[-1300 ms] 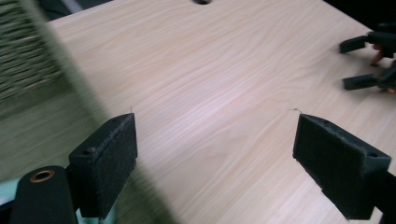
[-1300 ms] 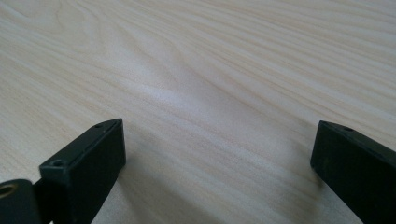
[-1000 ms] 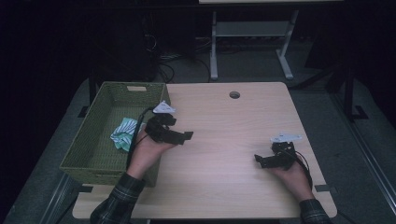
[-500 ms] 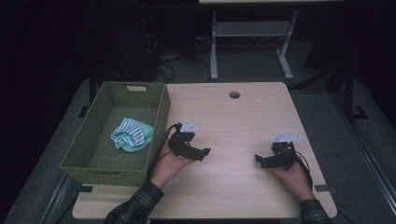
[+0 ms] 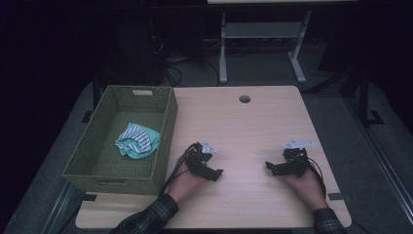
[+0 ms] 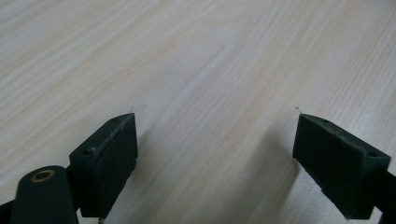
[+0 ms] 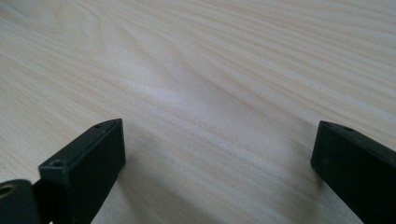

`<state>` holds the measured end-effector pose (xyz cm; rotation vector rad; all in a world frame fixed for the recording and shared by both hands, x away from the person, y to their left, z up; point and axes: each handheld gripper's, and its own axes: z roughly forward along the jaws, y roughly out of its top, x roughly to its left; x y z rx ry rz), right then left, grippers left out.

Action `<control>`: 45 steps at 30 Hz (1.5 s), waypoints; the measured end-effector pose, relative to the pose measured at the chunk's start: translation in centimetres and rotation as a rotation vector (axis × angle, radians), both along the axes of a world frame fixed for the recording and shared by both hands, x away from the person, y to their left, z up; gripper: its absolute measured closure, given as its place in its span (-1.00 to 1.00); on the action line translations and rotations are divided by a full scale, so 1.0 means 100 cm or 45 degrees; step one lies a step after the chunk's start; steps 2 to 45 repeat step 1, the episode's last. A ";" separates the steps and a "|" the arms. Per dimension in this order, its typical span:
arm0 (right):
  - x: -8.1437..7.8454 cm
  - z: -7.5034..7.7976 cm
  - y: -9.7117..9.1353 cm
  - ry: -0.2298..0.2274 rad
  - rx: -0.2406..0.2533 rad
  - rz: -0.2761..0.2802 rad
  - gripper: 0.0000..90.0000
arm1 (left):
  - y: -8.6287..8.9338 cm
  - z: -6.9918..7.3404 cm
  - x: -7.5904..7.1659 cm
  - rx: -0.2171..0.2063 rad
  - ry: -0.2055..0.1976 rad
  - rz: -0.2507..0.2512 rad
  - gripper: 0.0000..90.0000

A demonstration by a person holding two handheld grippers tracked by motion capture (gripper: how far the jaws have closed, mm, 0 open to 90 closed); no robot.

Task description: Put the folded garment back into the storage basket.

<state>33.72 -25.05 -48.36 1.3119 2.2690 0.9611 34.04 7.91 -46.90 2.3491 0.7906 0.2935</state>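
A green and white striped cloth [image 5: 138, 140] lies crumpled inside the green woven basket [image 5: 167, 127] at the table's left. My left gripper [image 5: 215, 173] rests low over the wooden table [image 5: 243, 126], just right of the basket, jaws pointing right. In the left gripper view it [image 6: 215, 154] stands open over bare wood, nothing between its pads [image 6: 112, 154]. My right gripper [image 5: 269, 166] sits near the front right, jaws pointing left. In the right gripper view it [image 7: 219, 161] is open too, with only wood grain between its pads [image 7: 93, 158].
A round cable hole [image 5: 244, 99] sits near the table's far edge. Behind the table stand a white metal frame [image 5: 258, 34] and loose cables [image 5: 180, 68] on the dark floor. The basket overhangs the table's left side.
My left gripper has moved from the basket's right rim rightward and nearer the front edge, down over the table. The cloth stays in the basket. The right gripper has not moved.
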 end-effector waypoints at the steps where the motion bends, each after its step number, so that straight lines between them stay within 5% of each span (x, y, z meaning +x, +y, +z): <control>1: 0.000 0.000 0.000 0.000 0.000 0.000 -0.94 | 0.000 0.000 0.000 0.000 0.000 0.000 -0.72; 45: 0.000 0.000 0.000 0.000 0.000 0.000 -0.94 | 0.000 0.000 0.000 0.000 0.000 0.000 -0.72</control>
